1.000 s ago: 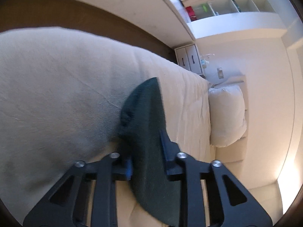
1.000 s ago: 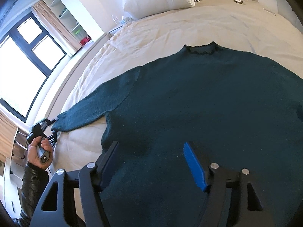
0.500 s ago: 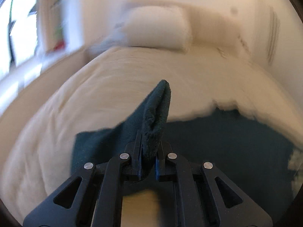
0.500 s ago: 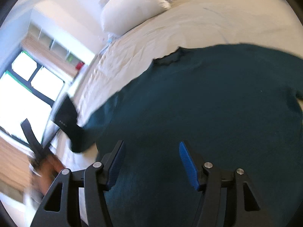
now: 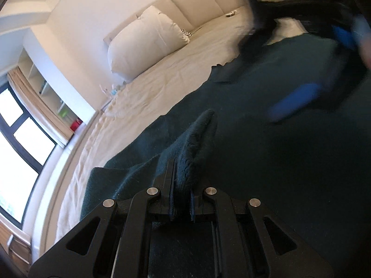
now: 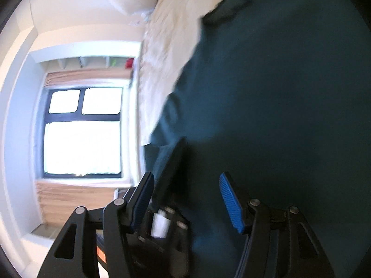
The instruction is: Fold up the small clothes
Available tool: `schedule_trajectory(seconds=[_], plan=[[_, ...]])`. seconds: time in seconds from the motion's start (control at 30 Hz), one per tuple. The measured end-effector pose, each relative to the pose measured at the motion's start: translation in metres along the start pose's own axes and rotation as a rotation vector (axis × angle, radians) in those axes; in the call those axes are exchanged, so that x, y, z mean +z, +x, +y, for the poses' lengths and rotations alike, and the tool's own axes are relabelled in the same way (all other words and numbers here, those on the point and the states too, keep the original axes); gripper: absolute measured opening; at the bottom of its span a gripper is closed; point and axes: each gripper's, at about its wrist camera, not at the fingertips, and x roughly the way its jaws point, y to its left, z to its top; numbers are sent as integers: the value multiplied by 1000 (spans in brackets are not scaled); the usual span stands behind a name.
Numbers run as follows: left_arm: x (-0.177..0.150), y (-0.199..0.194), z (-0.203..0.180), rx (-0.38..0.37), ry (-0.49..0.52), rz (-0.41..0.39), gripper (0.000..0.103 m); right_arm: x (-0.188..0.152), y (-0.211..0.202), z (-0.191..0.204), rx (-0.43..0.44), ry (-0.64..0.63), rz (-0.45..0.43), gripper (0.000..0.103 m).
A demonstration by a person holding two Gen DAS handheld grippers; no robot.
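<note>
A dark teal sweater [image 5: 266,162] lies spread on a cream bed [image 5: 162,81]; it also fills the right wrist view [image 6: 266,92]. My left gripper [image 5: 182,199] is shut on the sleeve cuff [image 5: 197,136], held over the sweater's body with the sleeve folded inward. My right gripper [image 6: 187,197] is open and empty, low over the sweater's body. It shows blurred with blue pads in the left wrist view [image 5: 299,102]. The left gripper's body [image 6: 162,220] sits just below and between the right fingers.
A white pillow [image 5: 143,39] lies at the bed's head by a padded headboard [image 5: 197,2]. A window [image 6: 83,129] and wall shelves [image 5: 46,88] stand on the left side. Bare sheet lies left of the sweater.
My left gripper has carried the sleeve cuff from the bed's left edge across onto the sweater's body. My right gripper has swung toward the left gripper, staying open.
</note>
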Motion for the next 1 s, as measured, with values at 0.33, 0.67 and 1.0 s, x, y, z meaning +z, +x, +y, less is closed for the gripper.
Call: schedule_trajectory(seconds=[0.33,0.67,1.0], plan=[[7,-28,5,-38,-5,15,9,20,58,20,-130,-102,159,20],[3,-33,53,-315,-134,27,10,42,-38,13,-249,-140,-67,8],[-38,20,185,-385,-589,97,10,61,-142,-28,-354,-34,-236,8]])
